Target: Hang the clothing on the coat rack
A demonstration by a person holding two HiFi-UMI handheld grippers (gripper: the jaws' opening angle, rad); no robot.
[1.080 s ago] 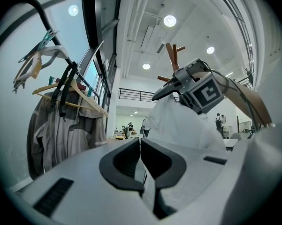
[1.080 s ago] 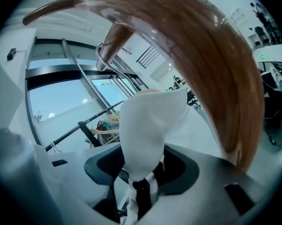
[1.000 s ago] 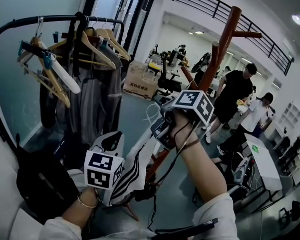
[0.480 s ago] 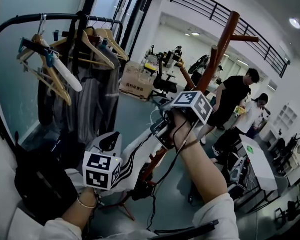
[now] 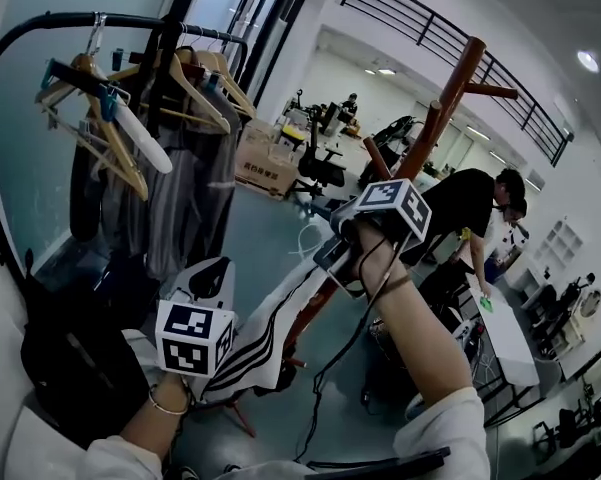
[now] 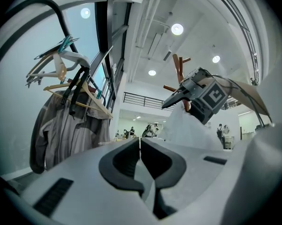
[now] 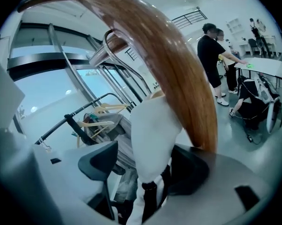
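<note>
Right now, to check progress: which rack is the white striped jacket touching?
The brown wooden coat rack: the white black-striped jacket lies against its peg. The black metal rail stands apart, carrying hangers and grey clothes.

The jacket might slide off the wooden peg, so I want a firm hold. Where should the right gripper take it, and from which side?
Take the white fold of the jacket just under the peg. It hangs there as a narrow upright band, between the opening jaws of the right gripper. Probably close in from the near side, below the peg's curve.
</note>
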